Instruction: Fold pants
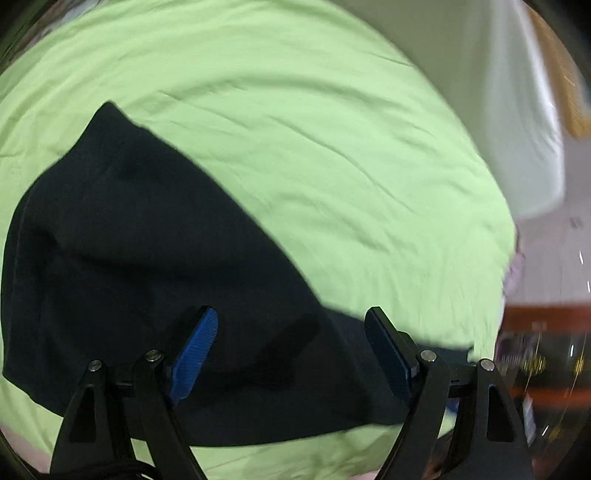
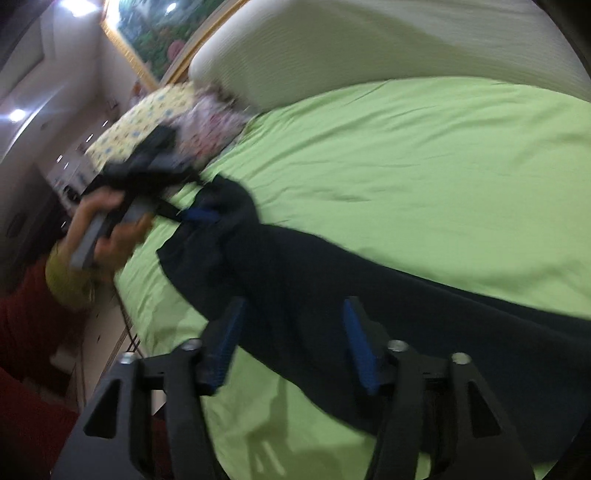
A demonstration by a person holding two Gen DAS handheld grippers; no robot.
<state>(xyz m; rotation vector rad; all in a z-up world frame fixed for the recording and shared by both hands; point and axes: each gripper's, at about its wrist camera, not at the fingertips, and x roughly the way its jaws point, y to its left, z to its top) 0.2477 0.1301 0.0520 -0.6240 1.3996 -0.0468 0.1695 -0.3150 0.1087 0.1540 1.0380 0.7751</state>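
Dark navy pants lie spread on a light green bed sheet. My left gripper hovers open just above the pants, its blue pads wide apart and empty. In the right wrist view the pants stretch across the sheet from lower right to the left. My right gripper is open over the pants near the bed's front edge. The left gripper shows at the far end of the pants, held by a hand; the frame is blurred.
A white padded headboard runs along the far side of the bed. Patterned pillows lie at the bed's left end. A framed picture hangs on the wall. The bed edge drops to the floor at right.
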